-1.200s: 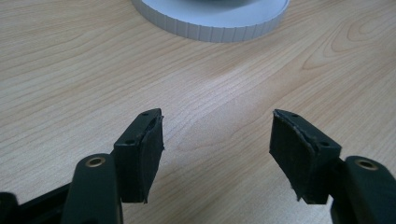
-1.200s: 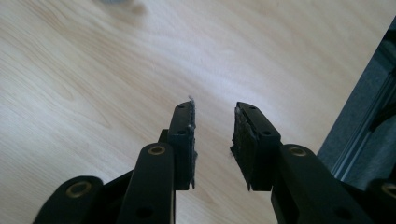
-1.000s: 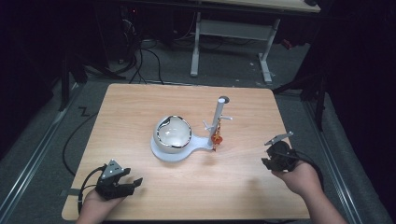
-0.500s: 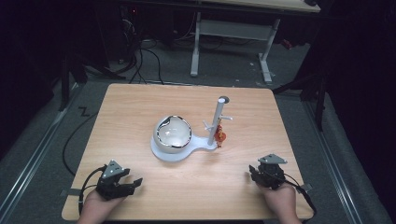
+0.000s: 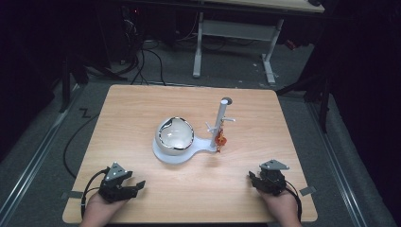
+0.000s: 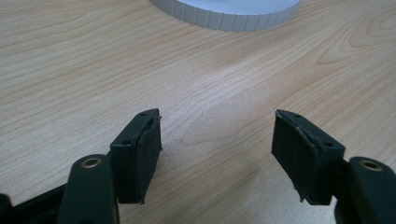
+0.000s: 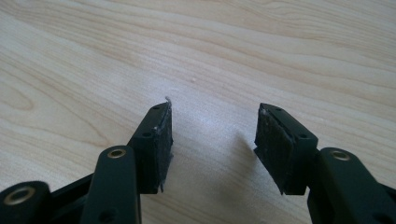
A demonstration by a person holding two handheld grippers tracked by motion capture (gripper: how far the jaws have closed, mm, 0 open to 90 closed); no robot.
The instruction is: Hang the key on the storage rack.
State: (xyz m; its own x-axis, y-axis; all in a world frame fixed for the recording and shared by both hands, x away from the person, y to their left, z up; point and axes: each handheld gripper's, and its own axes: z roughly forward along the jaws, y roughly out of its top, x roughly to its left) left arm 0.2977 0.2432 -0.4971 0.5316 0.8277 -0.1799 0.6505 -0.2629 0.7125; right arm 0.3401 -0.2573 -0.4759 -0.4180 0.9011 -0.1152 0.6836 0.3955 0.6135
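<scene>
While the high view shows the stand, both grippers' fingers gape over bare table.

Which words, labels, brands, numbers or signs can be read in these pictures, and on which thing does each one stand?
None: no readable text stands on any thing here.
The white stand, the round bowl, the small orange thing hanging on the stand, the wooden table, the left gripper and the right gripper carry no print.

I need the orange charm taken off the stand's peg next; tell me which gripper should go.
Probably the right gripper: open, empty, and on the side where the orange charm hangs. The left gripper would have to pass the bowl.
</scene>
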